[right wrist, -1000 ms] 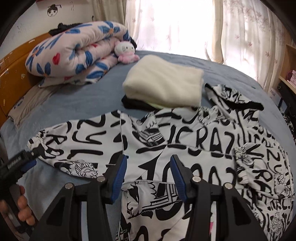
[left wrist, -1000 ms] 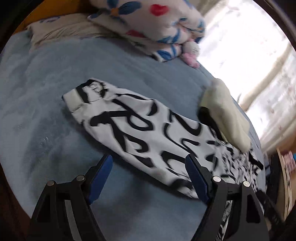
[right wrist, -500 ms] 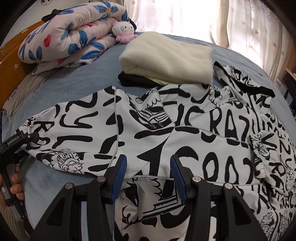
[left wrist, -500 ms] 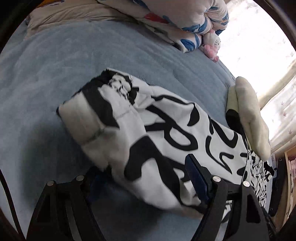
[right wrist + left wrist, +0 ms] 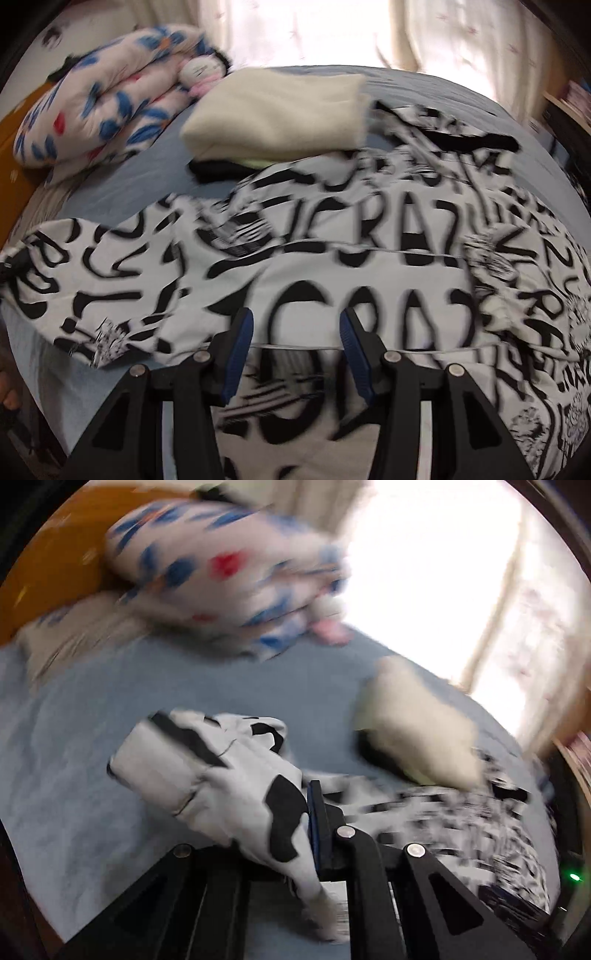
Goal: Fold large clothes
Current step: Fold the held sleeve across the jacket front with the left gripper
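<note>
Black-and-white lettered garment [image 5: 369,258]: spread across the near half of the blue bed [image 5: 66,775], one sleeve [image 5: 229,775] lifted off it. Left gripper [image 5: 291,819]: clamped on that sleeve's cuff end, cloth bunched between the jaws. Right gripper [image 5: 297,354]: jaws apart, hovering above the garment's middle, holding nothing. Folded cream cloth [image 5: 280,110]: beyond the garment, touching its far edge. Floral quilt [image 5: 99,110]: rolled, at the headboard corner. Both views blurred.
</note>
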A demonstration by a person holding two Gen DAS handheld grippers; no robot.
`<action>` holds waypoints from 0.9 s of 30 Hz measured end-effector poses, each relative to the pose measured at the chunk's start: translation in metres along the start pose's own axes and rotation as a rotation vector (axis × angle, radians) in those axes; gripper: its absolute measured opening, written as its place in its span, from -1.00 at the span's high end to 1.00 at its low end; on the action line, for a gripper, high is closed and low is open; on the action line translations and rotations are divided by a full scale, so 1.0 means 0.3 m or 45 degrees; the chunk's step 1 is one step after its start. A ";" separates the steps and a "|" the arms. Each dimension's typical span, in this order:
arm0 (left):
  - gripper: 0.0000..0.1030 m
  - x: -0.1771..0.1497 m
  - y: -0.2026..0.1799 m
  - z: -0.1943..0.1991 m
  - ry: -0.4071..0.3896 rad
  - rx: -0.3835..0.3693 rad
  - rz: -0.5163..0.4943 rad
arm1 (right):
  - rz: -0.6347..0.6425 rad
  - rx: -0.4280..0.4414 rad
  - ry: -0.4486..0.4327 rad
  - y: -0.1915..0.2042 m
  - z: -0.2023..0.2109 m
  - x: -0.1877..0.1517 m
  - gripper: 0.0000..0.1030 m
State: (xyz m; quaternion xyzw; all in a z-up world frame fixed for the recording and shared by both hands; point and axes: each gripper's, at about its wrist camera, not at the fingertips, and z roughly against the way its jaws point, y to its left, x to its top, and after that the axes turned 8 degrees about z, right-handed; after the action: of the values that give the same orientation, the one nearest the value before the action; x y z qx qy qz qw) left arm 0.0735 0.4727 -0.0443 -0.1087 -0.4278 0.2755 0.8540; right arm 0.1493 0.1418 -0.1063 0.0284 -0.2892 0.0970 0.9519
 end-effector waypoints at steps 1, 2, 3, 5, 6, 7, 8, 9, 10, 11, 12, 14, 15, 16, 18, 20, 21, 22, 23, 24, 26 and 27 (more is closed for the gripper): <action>0.86 -0.006 -0.077 0.020 -0.003 -0.045 -0.048 | -0.027 -0.006 -0.011 -0.036 0.018 -0.005 0.05; 0.86 -0.015 -0.142 0.036 0.000 -0.083 -0.087 | -0.060 -0.013 -0.025 -0.081 0.041 -0.012 0.05; 0.86 -0.029 -0.207 0.050 0.005 -0.126 -0.124 | -0.094 -0.018 -0.039 -0.129 0.065 -0.018 0.05; 0.86 -0.071 -0.360 0.068 0.027 -0.216 -0.209 | -0.143 -0.033 -0.059 -0.206 0.102 -0.037 0.05; 0.86 -0.092 -0.422 0.070 0.041 -0.245 -0.244 | -0.174 -0.051 -0.071 -0.262 0.127 -0.052 0.05; 0.86 -0.131 -0.504 0.064 0.071 -0.281 -0.289 | -0.195 -0.063 -0.079 -0.301 0.144 -0.065 0.05; 0.86 -0.166 -0.571 0.049 0.104 -0.304 -0.321 | -0.214 -0.074 -0.084 -0.337 0.159 -0.079 0.05; 0.86 -0.202 -0.619 0.042 0.132 -0.322 -0.349 | -0.241 -0.088 -0.089 -0.391 0.178 -0.100 0.05; 0.86 -0.244 -0.673 0.023 0.160 -0.328 -0.382 | -0.259 -0.097 -0.090 -0.428 0.188 -0.118 0.05; 0.86 -0.281 -0.712 0.006 0.186 -0.327 -0.408 | -0.273 -0.105 -0.087 -0.462 0.196 -0.135 0.05; 0.85 -0.328 -0.749 -0.010 0.220 -0.327 -0.436 | -0.291 -0.111 -0.076 -0.509 0.204 -0.161 0.05; 0.83 -0.433 -0.813 -0.068 0.320 -0.320 -0.488 | -0.313 -0.113 -0.057 -0.573 0.212 -0.200 0.05; 0.77 -0.482 -0.838 -0.093 0.361 -0.311 -0.511 | -0.321 -0.114 -0.049 -0.593 0.215 -0.218 0.05; 0.74 -0.543 -0.863 -0.131 0.427 -0.293 -0.552 | -0.332 -0.115 -0.042 -0.620 0.219 -0.238 0.05; 0.65 -0.636 -0.888 -0.175 0.524 -0.245 -0.615 | -0.350 -0.114 -0.029 -0.662 0.226 -0.270 0.05; 0.61 -0.701 -0.895 -0.203 0.595 -0.213 -0.651 | -0.368 -0.095 -0.025 -0.691 0.228 -0.288 0.05; 0.58 -0.725 -0.891 -0.205 0.625 -0.203 -0.659 | -0.378 -0.079 -0.026 -0.705 0.228 -0.294 0.05; 0.56 -0.746 -0.889 -0.209 0.653 -0.186 -0.661 | -0.384 -0.068 -0.028 -0.713 0.228 -0.298 0.05; 0.53 -0.757 -0.887 -0.209 0.663 -0.178 -0.660 | -0.387 -0.053 -0.033 -0.716 0.227 -0.299 0.05; 0.50 -0.760 -0.879 -0.207 0.667 -0.175 -0.660 | -0.387 -0.036 -0.037 -0.715 0.226 -0.300 0.05; 0.43 -0.756 -0.878 -0.194 0.677 -0.175 -0.654 | -0.384 0.011 -0.040 -0.710 0.220 -0.299 0.05; 0.36 -0.747 -0.866 -0.185 0.684 -0.181 -0.651 | -0.382 0.040 -0.041 -0.702 0.218 -0.299 0.05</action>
State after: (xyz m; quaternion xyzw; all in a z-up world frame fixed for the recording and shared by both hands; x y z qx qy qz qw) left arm 0.1075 0.1351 -0.1191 -0.1257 -0.2200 -0.0153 0.9673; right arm 0.0829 -0.0869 -0.1014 0.0878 -0.2953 -0.0423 0.9504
